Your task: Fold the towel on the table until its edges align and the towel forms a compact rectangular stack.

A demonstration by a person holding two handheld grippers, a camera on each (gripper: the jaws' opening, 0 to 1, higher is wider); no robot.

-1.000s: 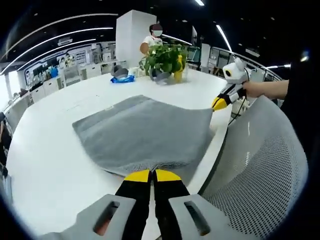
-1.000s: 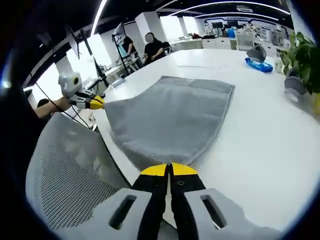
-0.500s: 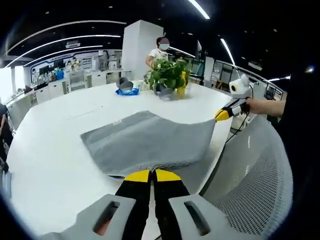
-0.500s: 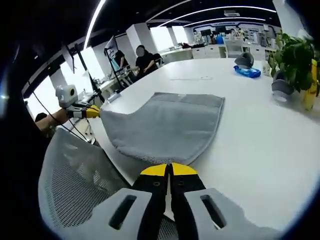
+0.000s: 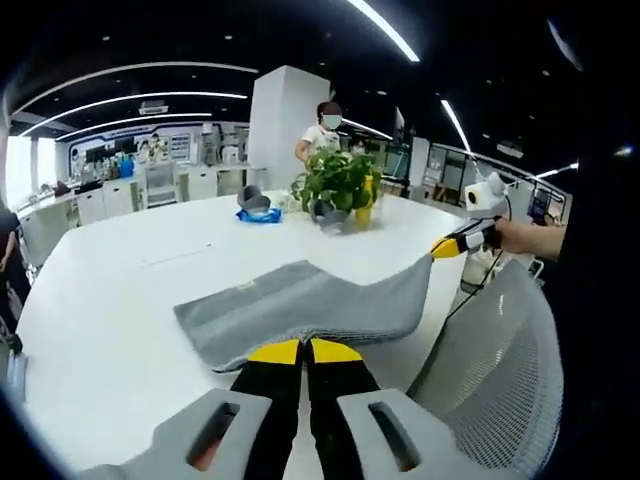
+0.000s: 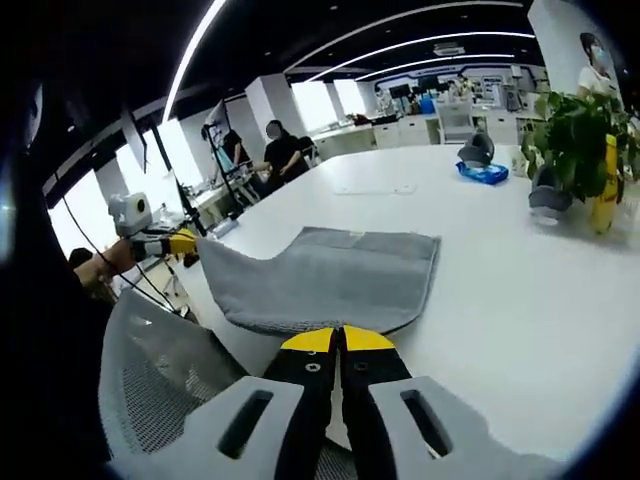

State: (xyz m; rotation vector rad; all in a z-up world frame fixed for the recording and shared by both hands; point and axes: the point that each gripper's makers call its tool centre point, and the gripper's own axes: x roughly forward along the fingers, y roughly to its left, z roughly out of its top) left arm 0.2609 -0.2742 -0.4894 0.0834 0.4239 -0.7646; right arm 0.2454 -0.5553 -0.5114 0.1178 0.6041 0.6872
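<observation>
I have the left gripper clenched on one near corner of the grey towel, its yellow tips pressed together with cloth bunching right at them. The right gripper is clamped the same way on the other near corner. Each corner is pinched so that I judge the near edge can be raised as one line and carried over toward the far edge — the first fold, as I read it, is under way but not landed.

The towel lies straight ahead of both tools: its far part rests flat on the white table, while the near edge is lifted off the surface and sags slightly between the two grips. A mesh chair back sits below and to the right of my left tool, so the near edge hangs just off the table's rim.

From the left gripper view I see my other tool off to the right, gripping its corner, and beyond the towel a potted plant, a blue object and a standing person. The right gripper view shows the towel's far hem lying straight — the line I'd aim the lifted edge at — plus the left tool at far left and seated people by bright windows.
</observation>
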